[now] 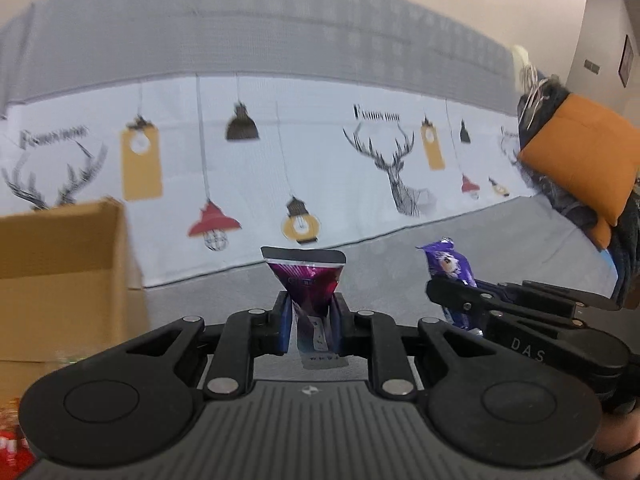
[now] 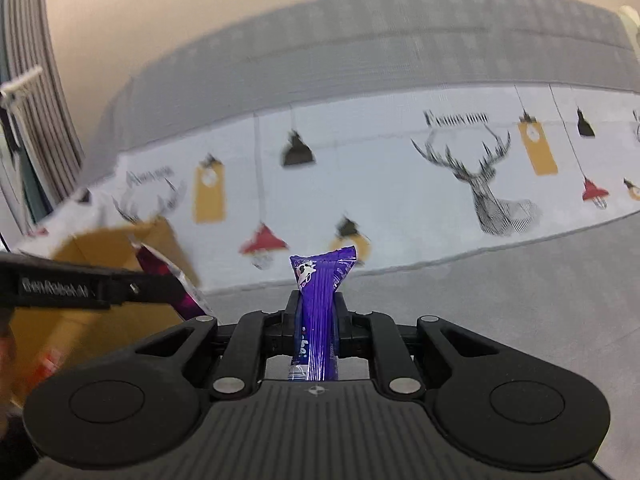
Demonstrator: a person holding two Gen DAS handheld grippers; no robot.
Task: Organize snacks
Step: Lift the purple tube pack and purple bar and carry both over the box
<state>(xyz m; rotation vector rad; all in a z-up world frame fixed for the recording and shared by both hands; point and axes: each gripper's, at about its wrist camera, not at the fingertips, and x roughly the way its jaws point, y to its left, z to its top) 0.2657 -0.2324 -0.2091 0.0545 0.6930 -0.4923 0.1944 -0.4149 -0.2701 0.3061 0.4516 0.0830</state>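
Note:
My left gripper (image 1: 311,312) is shut on a magenta snack packet (image 1: 306,280) with a black top edge, held upright above the grey sofa seat. My right gripper (image 2: 316,312) is shut on a purple snack bar (image 2: 318,300), also upright. In the left wrist view the right gripper (image 1: 452,300) shows at the right with the purple bar (image 1: 450,266). In the right wrist view the left gripper (image 2: 176,284) shows at the left with the magenta packet (image 2: 160,268). A brown cardboard box (image 1: 60,276) stands to the left, and also shows in the right wrist view (image 2: 120,248).
A white cloth (image 1: 280,160) printed with deer and lamps hangs on the grey sofa back (image 1: 240,40). An orange cushion (image 1: 580,160) lies at the right. Red packaging (image 1: 12,448) shows at the bottom left. Grey seat fabric (image 2: 520,288) spreads to the right.

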